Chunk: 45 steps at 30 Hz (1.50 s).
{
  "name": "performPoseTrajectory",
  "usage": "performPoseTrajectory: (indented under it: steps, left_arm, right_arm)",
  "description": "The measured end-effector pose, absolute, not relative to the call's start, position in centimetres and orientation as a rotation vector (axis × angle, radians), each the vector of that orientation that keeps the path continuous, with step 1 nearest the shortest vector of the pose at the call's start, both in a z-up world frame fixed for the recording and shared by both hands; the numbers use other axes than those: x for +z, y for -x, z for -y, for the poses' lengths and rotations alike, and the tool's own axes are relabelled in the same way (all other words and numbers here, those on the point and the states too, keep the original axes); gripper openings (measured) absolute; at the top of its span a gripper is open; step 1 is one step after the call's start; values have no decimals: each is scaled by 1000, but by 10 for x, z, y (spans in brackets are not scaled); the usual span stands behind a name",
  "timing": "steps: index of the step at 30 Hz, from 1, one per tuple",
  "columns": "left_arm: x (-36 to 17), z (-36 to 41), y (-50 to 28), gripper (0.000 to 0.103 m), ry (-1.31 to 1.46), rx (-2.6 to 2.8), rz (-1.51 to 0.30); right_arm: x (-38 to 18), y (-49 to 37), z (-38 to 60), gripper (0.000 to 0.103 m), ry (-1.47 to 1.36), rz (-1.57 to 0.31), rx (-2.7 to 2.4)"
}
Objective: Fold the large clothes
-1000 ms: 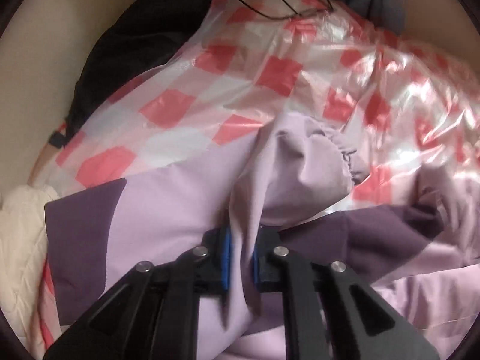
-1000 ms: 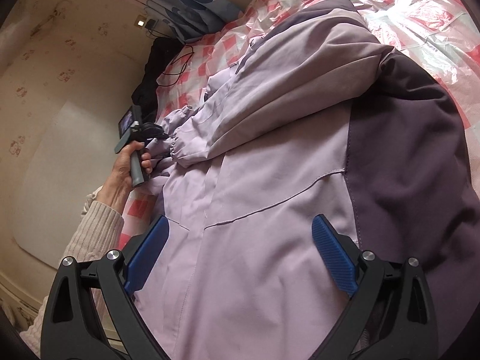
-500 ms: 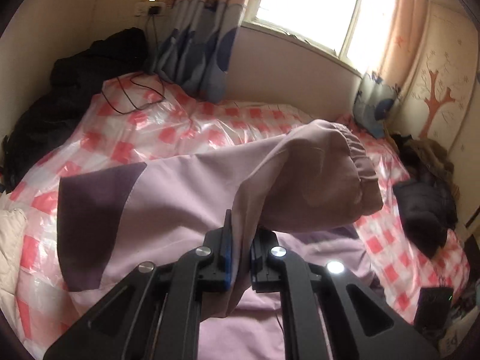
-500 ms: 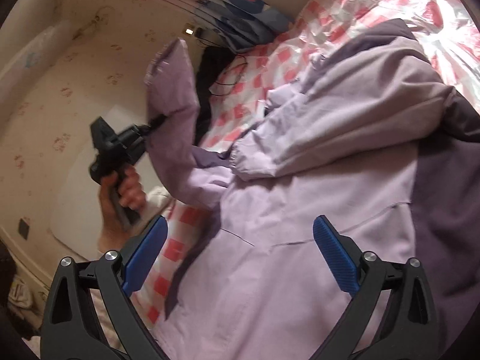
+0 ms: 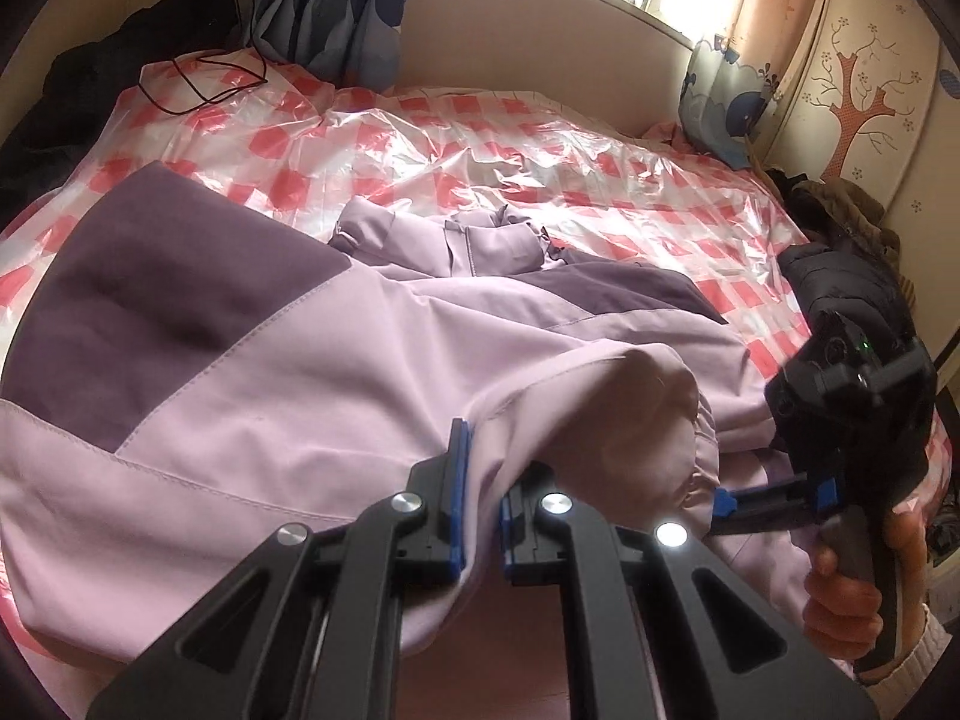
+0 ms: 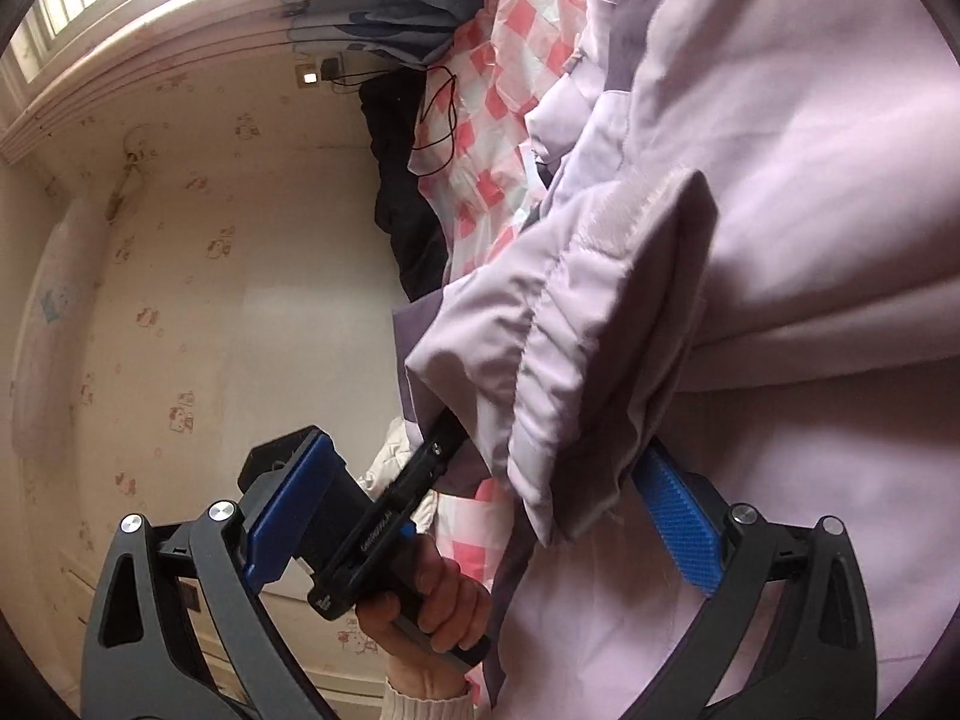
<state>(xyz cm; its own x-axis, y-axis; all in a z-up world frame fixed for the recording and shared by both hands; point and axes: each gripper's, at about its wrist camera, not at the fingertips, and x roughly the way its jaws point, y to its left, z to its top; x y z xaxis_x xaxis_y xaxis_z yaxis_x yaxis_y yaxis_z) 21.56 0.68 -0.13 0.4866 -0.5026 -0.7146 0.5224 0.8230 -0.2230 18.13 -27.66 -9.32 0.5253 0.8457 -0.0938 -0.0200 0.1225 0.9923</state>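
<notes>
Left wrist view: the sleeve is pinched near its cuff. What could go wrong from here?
The left hand-held gripper clamps only a thin fold of the sleeve, so it may slip out. The open right hand-held gripper is close to the cuff and the left one; they could collide.

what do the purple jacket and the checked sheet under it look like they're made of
Jacket: smooth woven synthetic, probably a polyester shell, matte with a faint sheen; stitched seams and a gathered elastic cuff show.
Sheet: thin plastic film, glossy and partly see-through; it crinkles and throws sharp white glare by the window.
</notes>
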Motion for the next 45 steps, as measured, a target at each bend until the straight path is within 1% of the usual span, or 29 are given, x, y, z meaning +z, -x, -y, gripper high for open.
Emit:
performPoseTrajectory:
  steps: [1, 2, 3, 4, 5, 6, 7, 8, 9, 10, 12, 15, 16, 18, 20, 22, 27, 28, 29, 32, 33, 36, 39, 40, 42, 44, 45]
  left_arm:
    - [0, -8, -212, 9, -32, -619, -855]
    - [2, -10, -210, 9, -40, -600, -846]
    - [4, -14, -208, 10, -48, -572, -838]
    - [6, -20, -206, 12, -46, -556, -836]
    - [10, -25, -203, 14, -29, -553, -838]
    - [13, -33, -199, 21, -9, -553, -840]
    - [16, -40, -194, 31, 0, -539, -830]
    - [20, -47, -187, 39, 1, -519, -817]
    - [24, -53, -179, 52, 9, -512, -803]
    - [29, -60, -172, 60, 18, -502, -788]
    - [38, -74, -158, 67, 37, -465, -766]
    - [49, -93, -143, 68, 105, -435, -758]
    - [53, -99, -138, 71, 133, -414, -754]
    - [58, -105, -130, 74, 178, -380, -742]
    - [60, -106, -130, 75, 190, -353, -734]
    - [58, -104, -138, 75, 187, -322, -746]
    - [50, -96, -168, 75, 200, -308, -769]
    - [47, -94, -175, 75, 195, -309, -775]
    - [44, -92, -182, 75, 185, -305, -782]
    - [32, -86, -201, 75, 154, -285, -808]
    - [27, -84, -206, 75, 145, -279, -820]
    - [13, -83, -219, 75, 129, -254, -855]
    - [2, -85, -223, 75, 125, -242, -874]
    - [1, -87, -223, 75, 125, -244, -870]
    - [3, -89, -221, 75, 116, -242, -849]
    - [5, -91, -223, 75, 102, -229, -829]
    - [7, -91, -226, 75, 98, -224, -825]
  right_arm:
    - [-90, -186, 275, 76, -1290, -790, 761]
    - [-86, -192, 271, 46, -1255, -791, 751]
    - [-82, -197, 268, 25, -1223, -801, 733]
    - [-80, -201, 266, 18, -1213, -802, 732]
    - [-72, -204, 265, 17, -1177, -801, 728]
    - [-59, -206, 264, 17, -1110, -794, 715]
    - [-44, -209, 263, 16, -1044, -782, 708]
    - [-27, -210, 263, 16, -982, -765, 694]
    - [-9, -212, 263, 16, -926, -741, 681]
    - [10, -213, 262, 15, -875, -711, 672]
    - [55, -213, 268, 15, -802, -628, 659]
    - [118, -204, 287, 15, -723, -493, 632]
    - [132, -198, 294, 15, -697, -463, 618]
    - [147, -190, 313, 14, -661, -437, 571]
    - [142, -183, 336, 14, -653, -448, 514]
    - [123, -170, 366, 13, -680, -474, 458]
    - [41, -165, 409, 13, -739, -580, 346]
    - [25, -162, 415, 13, -750, -597, 333]
    - [-10, -155, 426, 13, -764, -635, 306]
    - [-60, -146, 442, 13, -807, -689, 266]
    - [-71, -144, 446, 8, -821, -700, 256]
    - [-90, -139, 450, 8, -828, -723, 251]
    - [-74, -130, 447, 8, -783, -713, 236]
    - [-64, -124, 446, 9, -753, -689, 194]
    - [-32, -108, 442, 9, -663, -583, 97]
    - [-3, -104, 427, 14, -566, -501, 83]
    - [10, -109, 417, 22, -527, -486, 105]
